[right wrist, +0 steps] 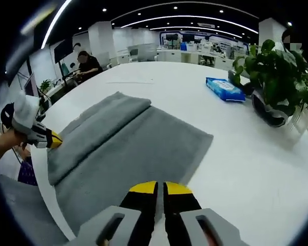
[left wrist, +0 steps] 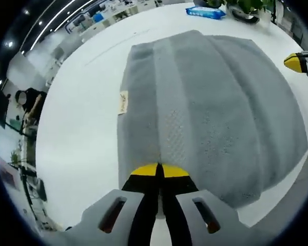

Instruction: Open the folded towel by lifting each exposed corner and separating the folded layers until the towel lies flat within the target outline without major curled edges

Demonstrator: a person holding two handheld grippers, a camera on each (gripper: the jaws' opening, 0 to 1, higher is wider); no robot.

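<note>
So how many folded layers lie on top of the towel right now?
1: a folded-over flap covers the left side of the grey terry towel, nearest the left gripper. Further folds underneath may be hidden.

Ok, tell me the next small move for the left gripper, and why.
Probably lift the near towel edge and peel it back. The left gripper has its fingers closed at that edge, apparently on the cloth, and in the right gripper view a folded layer still lies doubled over the lower one.

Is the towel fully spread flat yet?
No, the gray towel remains partly folded: a folded layer lies over its left part.
</note>
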